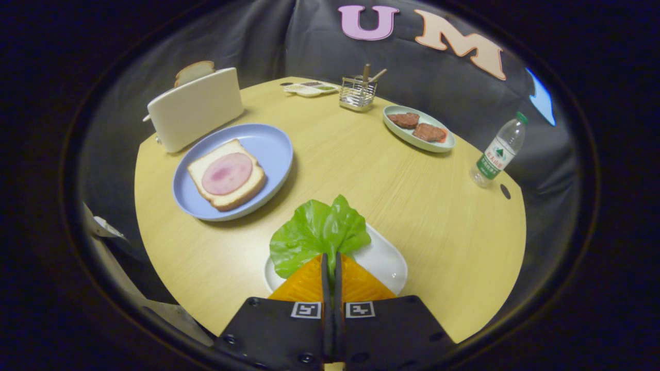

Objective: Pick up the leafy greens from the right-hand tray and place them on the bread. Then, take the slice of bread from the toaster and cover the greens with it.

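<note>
pinching the leafy greens (318,234) over the white tray (384,260), gripper (330,257) fingers pressed nearly together.

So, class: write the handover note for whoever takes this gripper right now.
Gripper: fingers closed on the leafy greens, over the white tray.
Bread with ham lies on the blue plate, beyond the fingers.
Second slice stands in the toaster.
Done: greens gripped.
Left: lay greens on the bread, then cover with the toaster slice.

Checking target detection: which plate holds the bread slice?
The blue plate by the toaster; its bread slice carries ham. The others hold lettuce and meat patties.
</note>
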